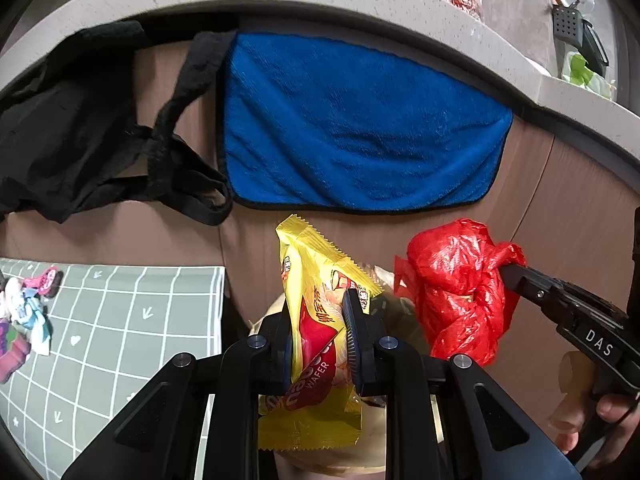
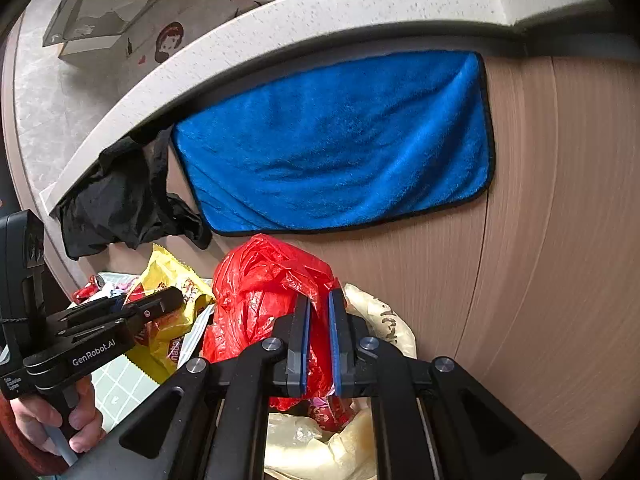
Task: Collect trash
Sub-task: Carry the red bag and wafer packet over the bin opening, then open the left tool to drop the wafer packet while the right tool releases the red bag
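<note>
Bright, even light; fisheye-warped, dark-vignetted edges.

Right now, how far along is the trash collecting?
Midway. In hand: the left gripper holds a yellow wafer wrapper, the right gripper a red plastic bag, both above a cream bag that already holds some wrappers. Left: more wrappers on the green mat.

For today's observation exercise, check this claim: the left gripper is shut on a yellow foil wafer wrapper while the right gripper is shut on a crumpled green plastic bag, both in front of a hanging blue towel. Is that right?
One detail is wrong: the crumpled plastic bag in the right gripper is red, not green, as the right wrist view shows. The left gripper is indeed shut on the yellow foil wafer wrapper, and the blue towel hangs behind both.
</note>
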{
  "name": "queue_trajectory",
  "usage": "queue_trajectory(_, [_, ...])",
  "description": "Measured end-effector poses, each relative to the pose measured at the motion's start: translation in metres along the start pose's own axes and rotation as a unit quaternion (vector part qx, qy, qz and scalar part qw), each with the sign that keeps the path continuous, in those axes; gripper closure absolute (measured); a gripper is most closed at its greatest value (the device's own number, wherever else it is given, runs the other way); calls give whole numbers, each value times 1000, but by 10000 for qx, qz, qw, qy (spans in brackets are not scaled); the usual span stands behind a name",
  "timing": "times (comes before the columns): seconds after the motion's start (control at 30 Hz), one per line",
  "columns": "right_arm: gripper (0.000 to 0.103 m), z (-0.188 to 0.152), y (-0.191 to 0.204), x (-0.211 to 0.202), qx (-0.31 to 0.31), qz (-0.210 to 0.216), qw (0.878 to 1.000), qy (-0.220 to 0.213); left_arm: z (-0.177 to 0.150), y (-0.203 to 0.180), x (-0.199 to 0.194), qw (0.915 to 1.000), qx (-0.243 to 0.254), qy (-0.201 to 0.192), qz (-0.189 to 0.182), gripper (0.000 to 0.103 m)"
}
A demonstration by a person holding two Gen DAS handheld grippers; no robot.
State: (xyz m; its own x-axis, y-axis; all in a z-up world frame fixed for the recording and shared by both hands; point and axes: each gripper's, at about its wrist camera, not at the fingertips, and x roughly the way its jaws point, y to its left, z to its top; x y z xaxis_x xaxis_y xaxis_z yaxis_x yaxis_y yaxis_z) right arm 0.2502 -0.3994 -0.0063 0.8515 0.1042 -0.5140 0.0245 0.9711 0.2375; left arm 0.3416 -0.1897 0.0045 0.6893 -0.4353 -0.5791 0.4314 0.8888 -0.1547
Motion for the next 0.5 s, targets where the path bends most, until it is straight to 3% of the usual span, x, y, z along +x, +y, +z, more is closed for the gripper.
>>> queue_trajectory(0.4, [93,-5,2,24,-34,-71,9997,236,-6,7,30,9988,-145,377,-276,81])
queue_trajectory(0.5, [90,-7,3,31,-76,-140,9993,324,-7,11,38,9977,-180,515,-397,67])
